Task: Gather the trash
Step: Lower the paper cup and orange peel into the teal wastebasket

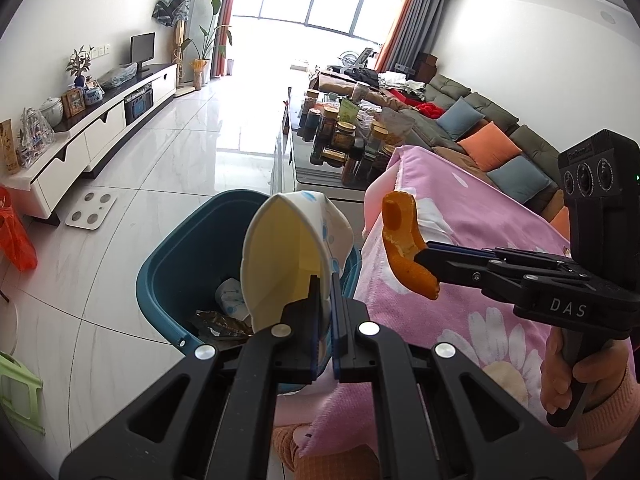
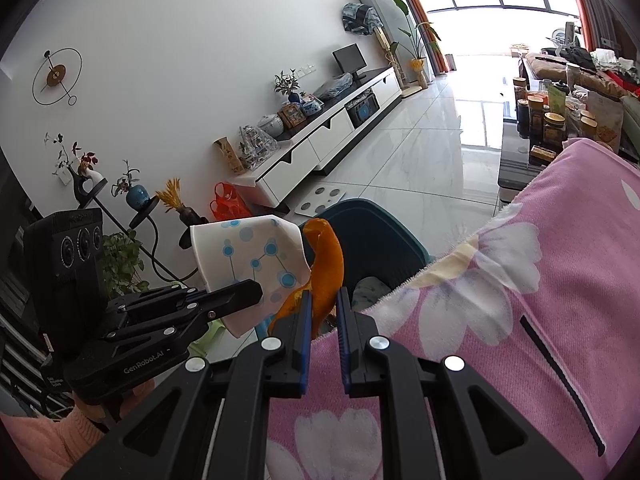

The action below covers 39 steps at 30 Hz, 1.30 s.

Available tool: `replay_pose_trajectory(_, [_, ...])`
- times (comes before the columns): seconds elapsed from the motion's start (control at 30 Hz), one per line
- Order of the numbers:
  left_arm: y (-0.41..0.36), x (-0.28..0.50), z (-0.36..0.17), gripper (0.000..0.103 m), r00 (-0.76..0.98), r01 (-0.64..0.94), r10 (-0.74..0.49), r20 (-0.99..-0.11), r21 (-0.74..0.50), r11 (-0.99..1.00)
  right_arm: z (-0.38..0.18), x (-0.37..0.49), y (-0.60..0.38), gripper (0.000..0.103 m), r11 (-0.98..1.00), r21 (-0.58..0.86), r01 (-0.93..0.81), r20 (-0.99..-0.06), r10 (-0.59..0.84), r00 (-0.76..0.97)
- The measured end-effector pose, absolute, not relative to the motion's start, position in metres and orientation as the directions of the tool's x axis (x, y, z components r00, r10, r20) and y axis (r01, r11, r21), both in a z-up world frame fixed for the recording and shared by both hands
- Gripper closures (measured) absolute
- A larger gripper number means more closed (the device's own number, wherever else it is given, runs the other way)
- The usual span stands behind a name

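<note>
My left gripper is shut on a squashed white paper cup with blue dots, held over the teal trash bin. The bin holds crumpled paper and a dark wrapper. From the right comes my right gripper, shut on a curled orange peel beside the bin, above the pink blanket's edge. In the right wrist view the right gripper pinches the orange peel, with the bin behind it. To its left, the left gripper grips the paper cup.
A pink floral blanket covers the surface right of the bin. A white scale and a red bag lie on the tiled floor by the TV cabinet. A glass table with jars and a sofa lie beyond.
</note>
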<state>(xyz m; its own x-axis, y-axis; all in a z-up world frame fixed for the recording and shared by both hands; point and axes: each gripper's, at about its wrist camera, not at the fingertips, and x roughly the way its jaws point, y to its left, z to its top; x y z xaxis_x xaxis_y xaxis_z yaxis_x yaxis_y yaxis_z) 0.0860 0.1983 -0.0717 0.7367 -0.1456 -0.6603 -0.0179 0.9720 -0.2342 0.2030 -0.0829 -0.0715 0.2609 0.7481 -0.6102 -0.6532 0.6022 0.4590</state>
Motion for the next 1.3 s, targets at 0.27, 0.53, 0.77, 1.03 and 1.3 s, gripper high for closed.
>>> replay_pose_trajectory(0.27, [0.198, 0.088, -0.073, 0.098, 0.737, -0.031, -0.134, -0.662, -0.231, 0.972, -0.071, 0.205, -0.081, 0.092, 0.599, 0.457, -0.658, -0.614, 0.747, 0.254])
replay_pose_trajectory(0.53, [0.200, 0.091, -0.076, 0.098, 0.734, -0.044, -0.127, -0.668, -0.233, 0.972, -0.074, 0.208, -0.076, 0.092, 0.601, 0.455, -0.657, -0.627, 0.740, 0.243])
replay_pose_trajectory(0.77, [0.202, 0.094, -0.080, 0.098, 0.730, -0.054, -0.123, -0.672, -0.235, 0.970, -0.076, 0.212, -0.071, 0.092, 0.603, 0.456, -0.655, -0.636, 0.735, 0.234])
replay_pose_trajectory(1.03, [0.205, 0.098, -0.084, 0.098, 0.726, -0.061, -0.120, -0.677, -0.237, 0.970, -0.078, 0.219, -0.064, 0.092, 0.610, 0.456, -0.648, -0.646, 0.728, 0.230])
replay_pose_trajectory(1.3, [0.207, 0.102, -0.087, 0.098, 0.724, -0.063, -0.122, -0.679, -0.240, 0.969, -0.081, 0.225, -0.056, 0.092, 0.614, 0.455, -0.645, -0.656, 0.721, 0.223])
